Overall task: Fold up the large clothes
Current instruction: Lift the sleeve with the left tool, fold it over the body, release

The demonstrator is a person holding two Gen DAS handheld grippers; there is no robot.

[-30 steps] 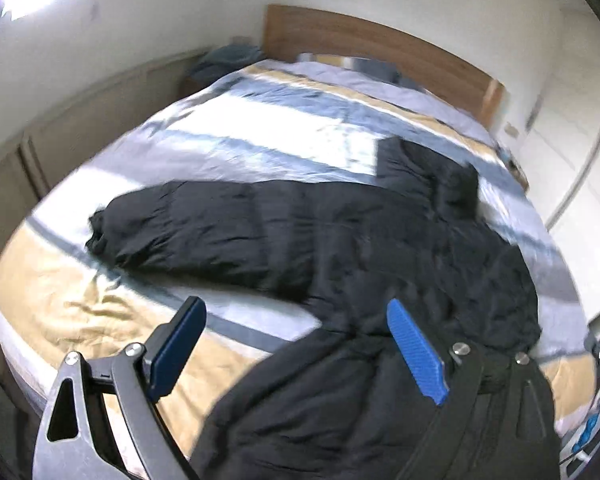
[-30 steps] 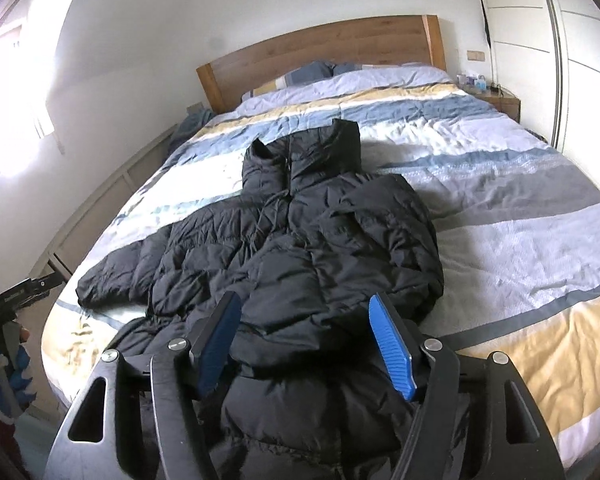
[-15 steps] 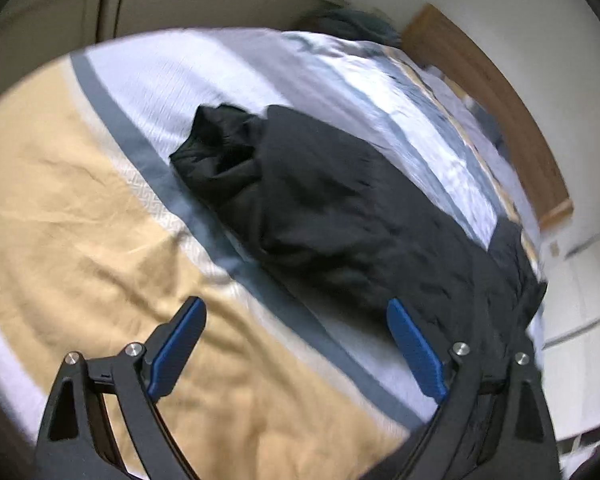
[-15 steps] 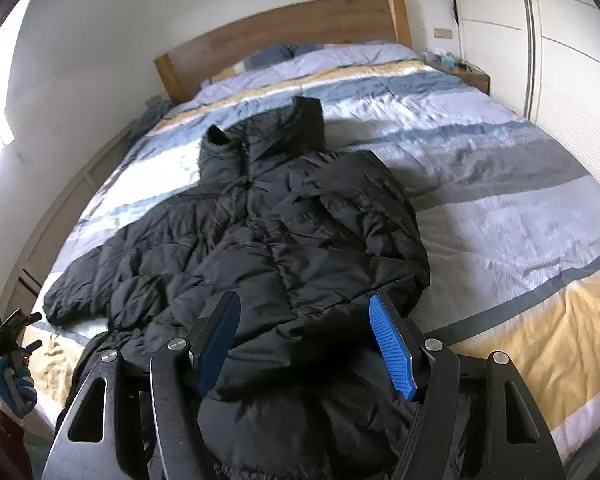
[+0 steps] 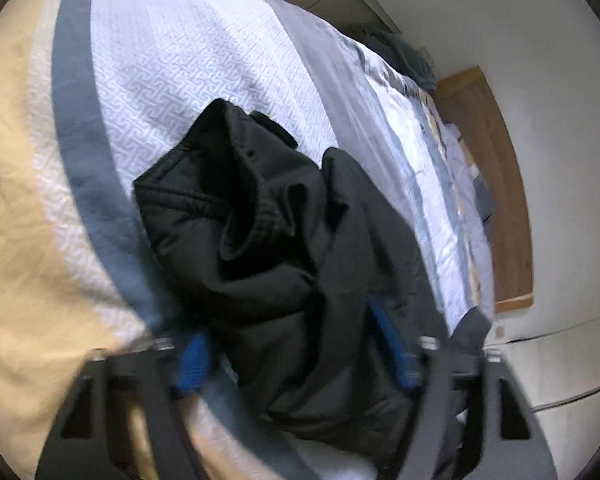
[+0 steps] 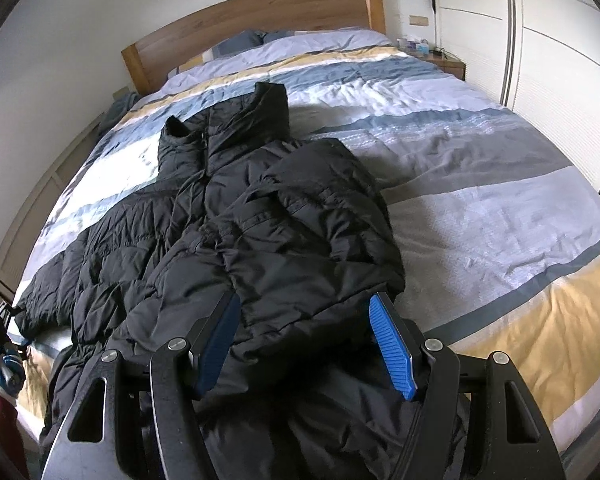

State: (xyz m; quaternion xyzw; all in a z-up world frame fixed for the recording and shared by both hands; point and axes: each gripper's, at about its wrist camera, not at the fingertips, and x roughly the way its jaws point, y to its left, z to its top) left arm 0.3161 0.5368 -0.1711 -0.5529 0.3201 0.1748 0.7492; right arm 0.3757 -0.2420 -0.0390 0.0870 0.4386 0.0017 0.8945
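On the striped bed (image 6: 480, 208), black jacket (image 6: 268, 216) spread flat, left gripper (image 5: 296, 356) now closed in around its sleeve cuff (image 5: 236, 208), jaws wide, right gripper (image 6: 304, 344) idle and open, ready for sleeve fold.

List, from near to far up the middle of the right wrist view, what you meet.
Right gripper → black puffer jacket → striped bedspread → pillows → wooden headboard.
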